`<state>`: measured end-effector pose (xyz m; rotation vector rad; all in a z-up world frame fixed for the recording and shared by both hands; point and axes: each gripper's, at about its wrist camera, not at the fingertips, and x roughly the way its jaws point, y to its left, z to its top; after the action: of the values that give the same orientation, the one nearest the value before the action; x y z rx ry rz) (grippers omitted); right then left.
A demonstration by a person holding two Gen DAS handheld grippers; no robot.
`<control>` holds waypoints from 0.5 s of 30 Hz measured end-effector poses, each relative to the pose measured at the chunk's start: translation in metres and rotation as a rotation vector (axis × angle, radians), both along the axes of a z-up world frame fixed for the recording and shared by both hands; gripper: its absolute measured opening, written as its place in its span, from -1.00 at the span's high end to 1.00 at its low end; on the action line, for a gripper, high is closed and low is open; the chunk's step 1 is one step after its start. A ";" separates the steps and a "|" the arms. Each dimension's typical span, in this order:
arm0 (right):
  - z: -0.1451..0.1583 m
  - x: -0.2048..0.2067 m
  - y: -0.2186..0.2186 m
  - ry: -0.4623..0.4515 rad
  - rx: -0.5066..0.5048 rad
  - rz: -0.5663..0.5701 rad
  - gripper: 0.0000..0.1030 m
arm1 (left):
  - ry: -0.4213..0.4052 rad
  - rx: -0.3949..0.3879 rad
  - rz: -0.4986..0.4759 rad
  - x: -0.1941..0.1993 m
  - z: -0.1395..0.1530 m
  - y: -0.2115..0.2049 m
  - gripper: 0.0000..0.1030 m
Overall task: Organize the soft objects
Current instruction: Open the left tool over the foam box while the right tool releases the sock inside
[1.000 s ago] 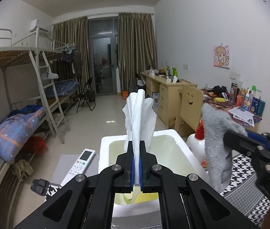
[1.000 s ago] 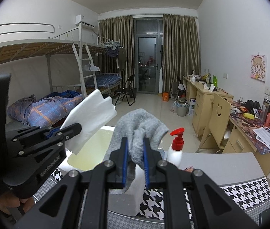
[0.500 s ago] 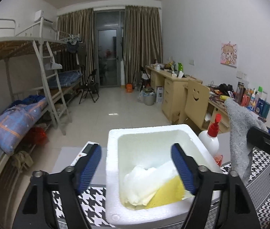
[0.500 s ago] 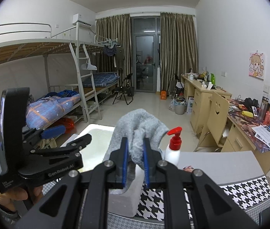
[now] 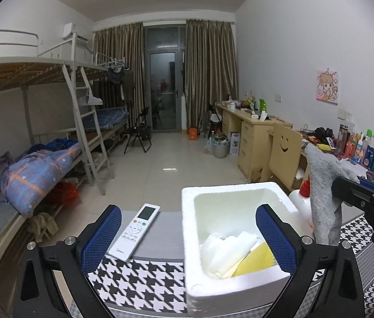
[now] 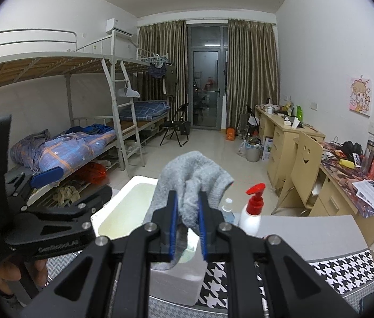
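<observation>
Right wrist view: right gripper [image 6: 187,222] fingers pinch the grey cloth [image 6: 190,179] above the foam box [image 5: 235,194]; left gripper [image 5: 187,234] fingers spread wide, empty, white cloth [image 5: 225,249] lying inside between them; next, likely lowering the grey cloth in.

black tool [image 5: 188,235] arms, blue textured pads [image 5: 275,239], silver screws.

Student dorm room — bunk beds [image 6: 86,122], desks [image 5: 255,129], curtained balcony door [image 6: 205,90].
</observation>
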<state>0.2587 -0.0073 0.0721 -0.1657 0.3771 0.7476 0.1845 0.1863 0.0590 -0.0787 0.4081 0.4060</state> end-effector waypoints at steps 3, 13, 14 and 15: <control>0.000 0.000 0.004 0.003 -0.002 0.008 0.66 | -0.003 -0.006 0.011 -0.005 0.001 0.005 -0.98; -0.003 0.005 0.017 0.012 -0.011 0.032 0.66 | -0.019 -0.009 0.049 -0.024 0.002 0.020 -0.98; -0.004 0.006 0.020 0.014 -0.014 0.034 0.66 | -0.018 -0.012 0.051 -0.025 0.001 0.022 -0.98; -0.005 0.007 0.021 0.017 -0.016 0.034 0.66 | -0.017 -0.014 0.054 -0.026 0.001 0.023 -0.98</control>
<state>0.2660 0.0138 0.0674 -0.1818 0.3970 0.7800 0.1586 0.2093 0.0600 -0.1065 0.3924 0.4553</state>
